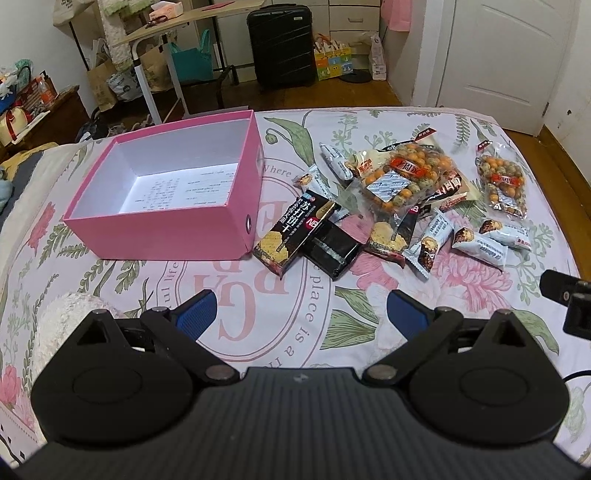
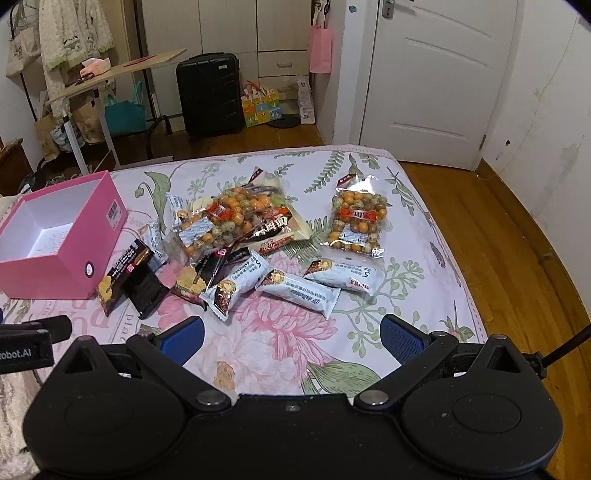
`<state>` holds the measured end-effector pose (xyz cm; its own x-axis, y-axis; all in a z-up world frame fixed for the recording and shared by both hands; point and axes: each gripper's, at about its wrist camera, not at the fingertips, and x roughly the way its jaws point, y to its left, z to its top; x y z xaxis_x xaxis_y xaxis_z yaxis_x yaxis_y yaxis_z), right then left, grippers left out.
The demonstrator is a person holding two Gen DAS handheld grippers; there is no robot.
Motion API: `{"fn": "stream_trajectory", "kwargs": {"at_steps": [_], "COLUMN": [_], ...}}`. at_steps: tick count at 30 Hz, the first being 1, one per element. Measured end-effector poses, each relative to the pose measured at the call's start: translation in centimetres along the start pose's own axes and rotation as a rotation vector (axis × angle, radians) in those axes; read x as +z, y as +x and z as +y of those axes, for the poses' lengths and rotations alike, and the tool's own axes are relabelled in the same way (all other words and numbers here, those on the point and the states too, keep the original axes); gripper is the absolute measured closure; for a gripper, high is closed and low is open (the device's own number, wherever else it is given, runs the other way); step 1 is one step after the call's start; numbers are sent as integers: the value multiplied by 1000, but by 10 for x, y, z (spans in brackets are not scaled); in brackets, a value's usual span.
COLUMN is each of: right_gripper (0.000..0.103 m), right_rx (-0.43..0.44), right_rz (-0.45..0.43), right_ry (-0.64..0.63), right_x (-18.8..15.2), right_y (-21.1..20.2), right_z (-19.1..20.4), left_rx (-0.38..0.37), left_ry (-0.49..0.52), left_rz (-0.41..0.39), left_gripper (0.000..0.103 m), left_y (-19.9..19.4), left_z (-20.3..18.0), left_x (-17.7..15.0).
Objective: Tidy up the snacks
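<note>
Two clear nut bags (image 2: 357, 224), one pink box (image 1: 162, 192), both grippers (image 1: 297, 314) (image 2: 291, 338) spread wide, holding nothing

1 pink box (image 1: 162, 225); 2 clear nut bags (image 2: 360, 223); 3 black cracker pkts (image 1: 295, 230); approx 6 white bars (image 2: 299, 293).

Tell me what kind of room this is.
Most likely a bedroom at home: the snacks lie on a floral-printed bed sheet, a black hard-shell suitcase stands by white built-in wardrobes, and a white panelled door is shut.
</note>
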<state>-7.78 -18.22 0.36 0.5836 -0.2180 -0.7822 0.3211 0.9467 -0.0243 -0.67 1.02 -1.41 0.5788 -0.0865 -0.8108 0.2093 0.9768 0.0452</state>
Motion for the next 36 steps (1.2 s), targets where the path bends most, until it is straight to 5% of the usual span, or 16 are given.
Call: {"fn": "stream_trajectory", "kwargs": {"at_steps": [19,26,31,36], "right_gripper": [1,1,1,1], "right_rx": [18,13,42,137], "right_rz": [-40,-55,-177,-321], "right_ry": [-16,-21,-71,-216], "right_x": [0,-1,4,19], "right_y": [-15,-14,-18,11], "right_z": [4,4,-10,-40], "left_rx": [6,41,-2,-143], "left_ry": [10,-7,-1,81], "left_rz": [-14,-81,-84,-80], "left_gripper": [3,3,3,3], "left_y": [2,-1,5,15], "left_z": [-7,-10,-11,-30], "left_x": [-5,-7,0,17]}}
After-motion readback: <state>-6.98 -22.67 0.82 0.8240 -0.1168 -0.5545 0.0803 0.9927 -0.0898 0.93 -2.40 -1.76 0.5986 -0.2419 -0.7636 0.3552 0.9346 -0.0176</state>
